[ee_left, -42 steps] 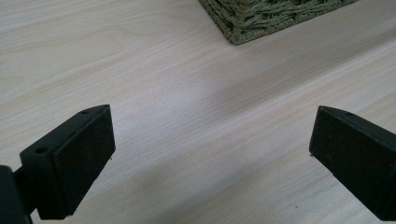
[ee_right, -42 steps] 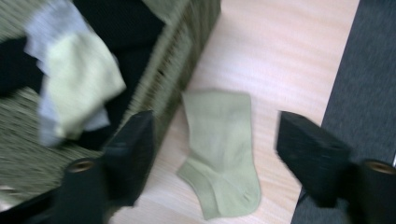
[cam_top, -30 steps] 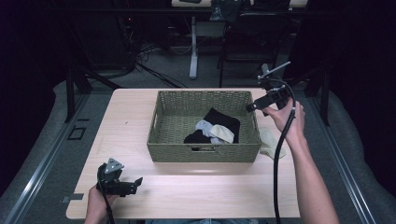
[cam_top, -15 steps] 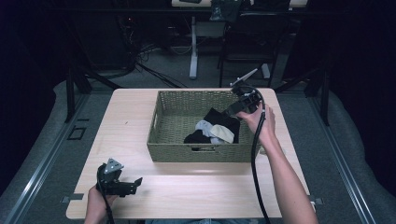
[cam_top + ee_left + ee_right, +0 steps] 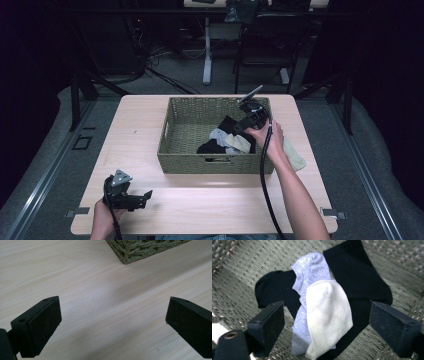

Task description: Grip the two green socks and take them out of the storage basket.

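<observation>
A woven basket [image 5: 186, 162] sits mid-bench, slightly toward the far edge, with bare wood on every side of it and the widest open strip along the near edge. Inside, bunched toward the basket's right half, lies a small heap of socks: a cream sock [image 5: 328, 315] draped over a grey sock [image 5: 310, 270], both resting on black socks [image 5: 359, 272] spread over the woven floor. The left half of the basket floor lies bare.

The right gripper [image 5: 239, 129] dips over the basket's right rim, and its jaws stand apart on either side of the cream sock, pads clear of the fabric; they have just been closing a little, with the sock between them but not pinched. The basket wall rises close behind the heap in the right gripper view.

Another pale cloth [image 5: 294, 156] lies on the bench just outside the basket's right wall, partly under the person's forearm.

The left gripper [image 5: 145, 196] rests low near the bench's near-left corner, jaws wide apart over bare wood, the basket's corner well ahead of it.
</observation>
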Motion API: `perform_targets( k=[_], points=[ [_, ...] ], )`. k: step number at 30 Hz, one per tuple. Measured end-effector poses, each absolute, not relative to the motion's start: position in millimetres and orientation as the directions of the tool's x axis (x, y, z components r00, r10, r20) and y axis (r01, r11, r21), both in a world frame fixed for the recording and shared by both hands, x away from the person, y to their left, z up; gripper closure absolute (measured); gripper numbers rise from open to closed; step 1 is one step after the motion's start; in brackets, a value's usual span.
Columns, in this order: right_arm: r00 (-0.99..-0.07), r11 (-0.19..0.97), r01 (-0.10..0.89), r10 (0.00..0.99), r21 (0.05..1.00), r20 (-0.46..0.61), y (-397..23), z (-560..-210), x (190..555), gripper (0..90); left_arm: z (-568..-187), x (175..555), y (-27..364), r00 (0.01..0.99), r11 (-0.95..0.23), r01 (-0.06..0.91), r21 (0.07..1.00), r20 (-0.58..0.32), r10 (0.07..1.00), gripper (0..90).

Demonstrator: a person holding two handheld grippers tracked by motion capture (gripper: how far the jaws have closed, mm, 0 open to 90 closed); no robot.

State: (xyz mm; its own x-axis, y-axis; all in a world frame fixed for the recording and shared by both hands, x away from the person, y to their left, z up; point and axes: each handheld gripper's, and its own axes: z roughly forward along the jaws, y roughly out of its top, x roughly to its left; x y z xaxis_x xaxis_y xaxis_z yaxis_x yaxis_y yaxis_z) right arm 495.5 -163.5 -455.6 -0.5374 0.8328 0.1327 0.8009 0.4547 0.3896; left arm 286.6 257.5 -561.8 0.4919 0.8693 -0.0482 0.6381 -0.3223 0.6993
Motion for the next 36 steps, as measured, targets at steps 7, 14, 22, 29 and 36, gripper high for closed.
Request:
perform_targets(
  k=[7, 14, 22, 29, 36],
  points=[
    [-0.535, 0.465, 0.816, 0.832, 0.343, 0.145, -163, -470, 501, 15.5, -562, 287, 257, 0.494, -0.324, 0.639, 0.698, -0.049, 0.868, 0.3],
    [-0.54, 0.477, 0.818, 0.829, 0.321, 0.144, -154, -482, 507, 28.1, -562, 287, 258, 0.494, -0.324, 0.64, 0.697, -0.049, 0.868, 0.3],
    [-0.552, 0.508, 0.823, 0.822, 0.253, 0.145, -146, -493, 514, 41.7, -562, 287, 258, 0.492, -0.323, 0.639, 0.698, -0.048, 0.869, 0.3],
    [-0.525, 0.492, 0.845, 0.839, 0.209, 0.143, -143, -505, 518, 51.0, -562, 287, 258, 0.492, -0.323, 0.639, 0.698, -0.047, 0.87, 0.3],
    [-0.517, 0.494, 0.853, 0.844, 0.168, 0.141, -141, -511, 521, 79.5, -562, 287, 258, 0.492, -0.324, 0.638, 0.699, -0.046, 0.869, 0.3]
  ],
)
